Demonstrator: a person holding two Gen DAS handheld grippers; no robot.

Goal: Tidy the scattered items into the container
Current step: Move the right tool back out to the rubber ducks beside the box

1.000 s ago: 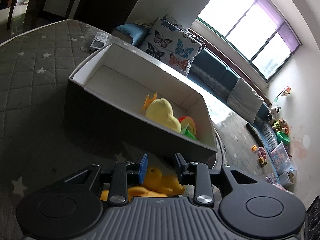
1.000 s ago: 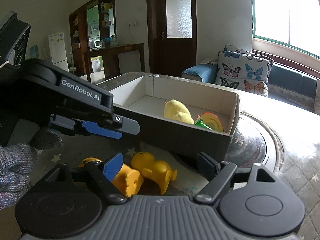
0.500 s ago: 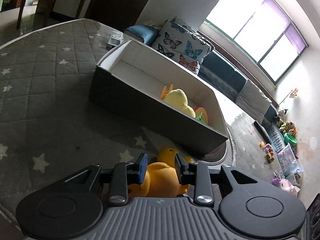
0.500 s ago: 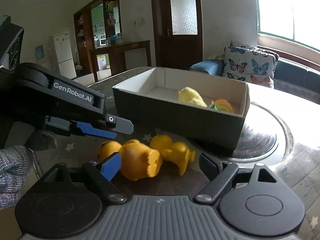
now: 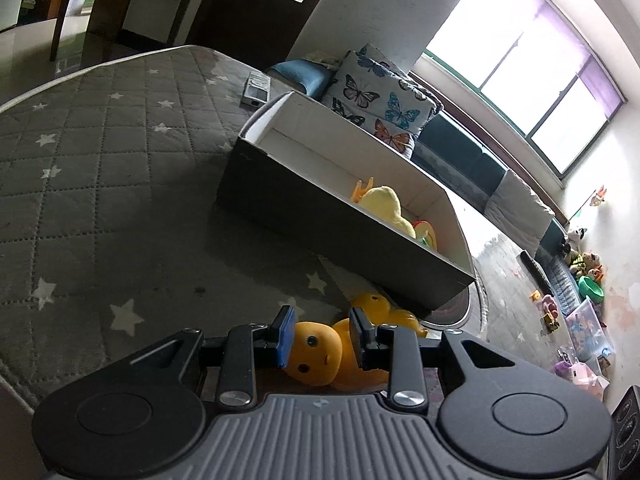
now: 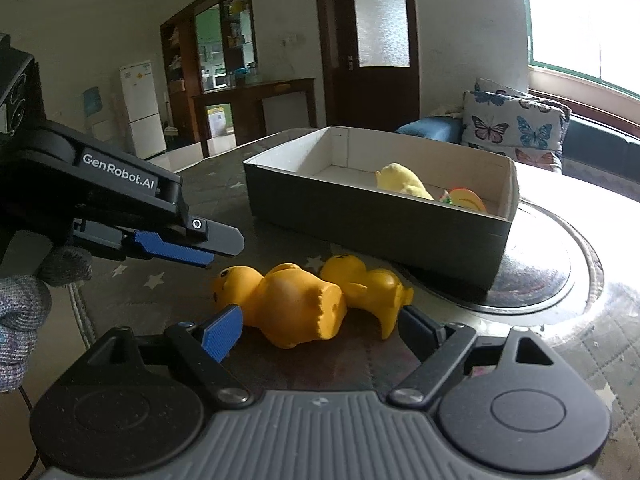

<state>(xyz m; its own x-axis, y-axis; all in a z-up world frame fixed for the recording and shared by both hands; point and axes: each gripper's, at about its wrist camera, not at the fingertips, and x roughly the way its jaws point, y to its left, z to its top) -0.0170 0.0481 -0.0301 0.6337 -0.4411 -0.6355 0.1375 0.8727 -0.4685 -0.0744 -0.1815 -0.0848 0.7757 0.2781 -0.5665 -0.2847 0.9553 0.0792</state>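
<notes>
Two rubber ducks lie on their sides on the star-quilted table in front of a dark box (image 6: 360,216) with a white inside. The larger orange duck (image 6: 292,304) is on the left, the smaller yellow duck (image 6: 364,284) on the right. My right gripper (image 6: 320,328) is open wide, and its fingers stand either side of the ducks without touching them. My left gripper (image 6: 220,250) hovers open just above and left of the larger duck's head. In the left wrist view that head (image 5: 316,350) shows between the left gripper (image 5: 322,334) fingers, with the smaller duck (image 5: 380,308) behind. The box (image 5: 340,232) holds a yellow plush (image 5: 386,204).
A coloured toy (image 6: 466,198) lies beside the plush in the box. A round glass turntable (image 6: 540,280) sits under the box's right end. A small grey device (image 5: 256,90) lies on the table's far side. A gloved hand (image 6: 24,300) holds the left gripper. Butterfly cushions (image 5: 380,96) are behind.
My left gripper has drawn back from the box and come over the larger duck, whose face now shows between its fingers. In the right wrist view the ducks have come fully into sight.
</notes>
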